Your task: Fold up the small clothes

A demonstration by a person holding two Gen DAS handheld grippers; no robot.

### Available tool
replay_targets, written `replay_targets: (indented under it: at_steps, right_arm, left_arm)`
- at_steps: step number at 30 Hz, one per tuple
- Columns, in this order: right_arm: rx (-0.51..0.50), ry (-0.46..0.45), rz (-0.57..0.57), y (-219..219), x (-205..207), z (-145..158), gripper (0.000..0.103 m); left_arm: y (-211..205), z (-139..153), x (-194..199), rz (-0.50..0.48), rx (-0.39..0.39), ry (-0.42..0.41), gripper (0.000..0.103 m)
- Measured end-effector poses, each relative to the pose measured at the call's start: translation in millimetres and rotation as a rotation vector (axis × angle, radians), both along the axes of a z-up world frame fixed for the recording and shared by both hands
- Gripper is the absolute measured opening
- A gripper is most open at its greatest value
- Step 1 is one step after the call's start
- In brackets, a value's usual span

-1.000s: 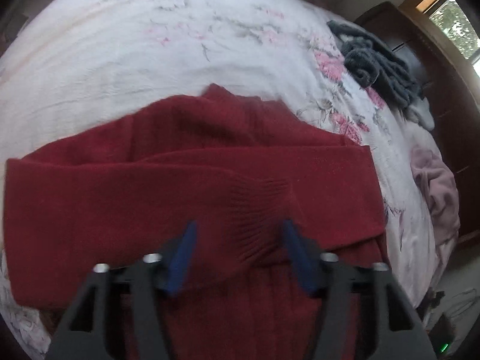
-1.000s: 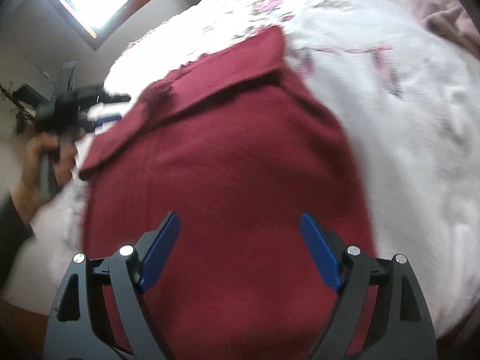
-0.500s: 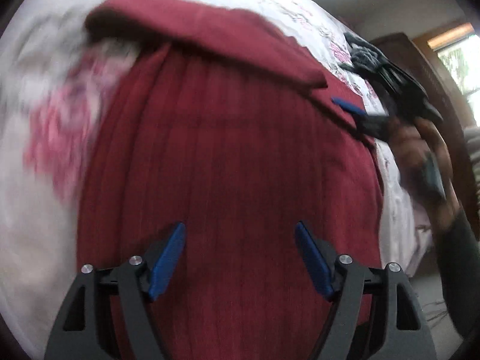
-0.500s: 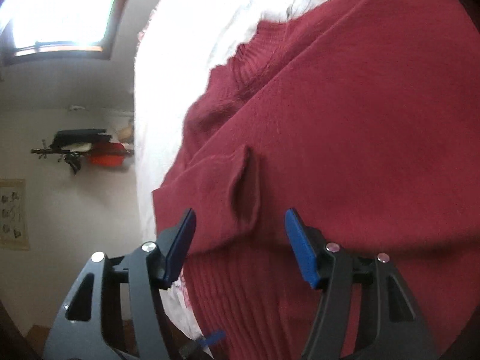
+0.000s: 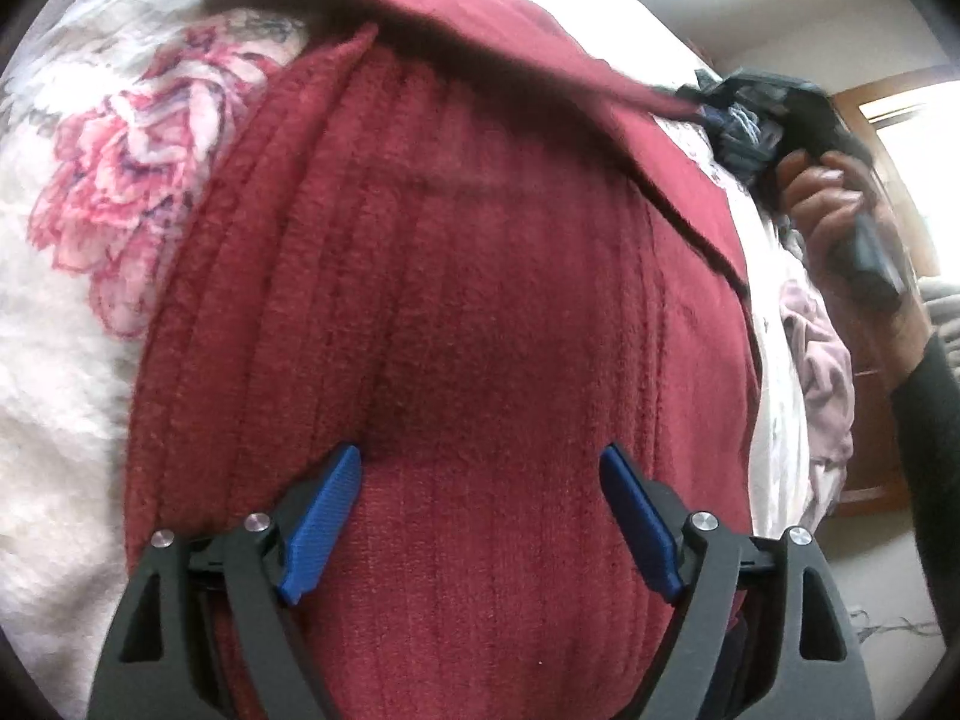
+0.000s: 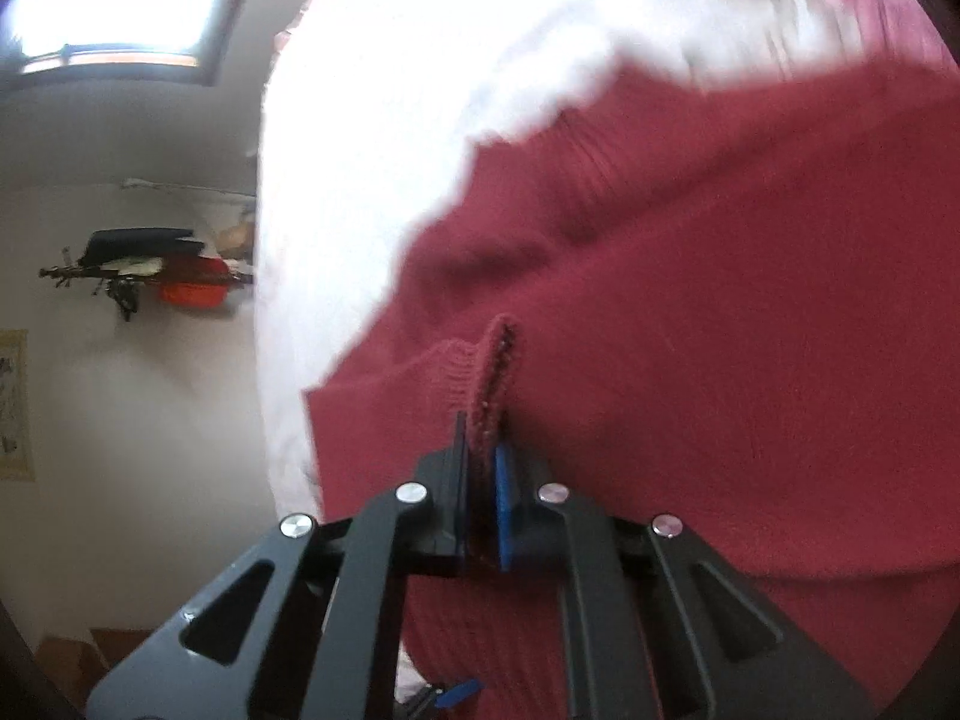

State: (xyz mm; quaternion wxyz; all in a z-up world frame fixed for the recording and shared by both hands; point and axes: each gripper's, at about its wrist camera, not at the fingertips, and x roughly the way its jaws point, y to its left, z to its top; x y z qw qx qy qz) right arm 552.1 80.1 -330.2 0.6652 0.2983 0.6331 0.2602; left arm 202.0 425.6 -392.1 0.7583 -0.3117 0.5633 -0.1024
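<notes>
A dark red knitted sweater lies spread on a bed covered by a white blanket printed with pink flowers. In the left wrist view the left gripper hangs low over the ribbed body of the sweater with its two blue-padded fingers spread wide, one to each side of the cloth, and nothing is held between them. A folded-over band of the same red knit, seemingly a sleeve, crosses the far end of the garment, its edge lifted a little off the body beneath. To the right, a hand with a dark sleeve at the wrist grips the handle of the other tool near the far right corner of the sweater. Beside it on the bed lie a heap of dark blue-grey clothing and, nearer, a crumpled pale pink garment. In the right wrist view the right gripper has its fingers pressed nearly together, pinching a raised ribbed edge of the sweater that stands up between the pads. The red cloth fills the right side of that view, with the white blanket beyond it. On the far wall a shelf holds dark and orange items, and a bright window sits high on the left.
</notes>
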Motion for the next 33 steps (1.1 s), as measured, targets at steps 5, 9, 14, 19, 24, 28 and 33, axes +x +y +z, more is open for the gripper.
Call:
replay_targets:
  at_steps: [5,9,14,19,24,28,33]
  right_arm:
    - [-0.026,-0.165,-0.033,-29.5,16.3,78.7,0.005]
    - [-0.063,-0.254,-0.072,-71.2,26.9,119.6,0.005]
    - [-0.099,-0.268,-0.134,-127.3,30.9,125.2,0.005]
    - [-0.128,-0.21,-0.174,-162.4,20.9,81.7,0.005]
    - [-0.146,-0.137,-0.193,-184.0,11.3,34.2,0.005]
    - [-0.156,-0.096,-0.203,-194.2,8.1,3.3,0.005]
    - [-0.156,-0.068,-0.199,-200.3,7.4,-20.8,0.005]
  left_arm:
    - [7.3,-1.5,2.9,0.014,-0.04,0.016,0.082]
    - [11.1,-1.6,1.1,0.02,-0.047,0.017,0.082]
    - [10.1,-1.1,1.6,0.017,-0.045,0.018,0.082]
    - [12.4,0.4,2.1,0.016,-0.051,0.031,0.082]
    - [15.7,12.8,4.8,0.027,-0.071,0.035,0.082]
    - [22.8,30.0,10.0,0.034,-0.075,-0.005,0.081]
    - [35.1,52.7,30.0,0.055,-0.072,-0.065,0.081]
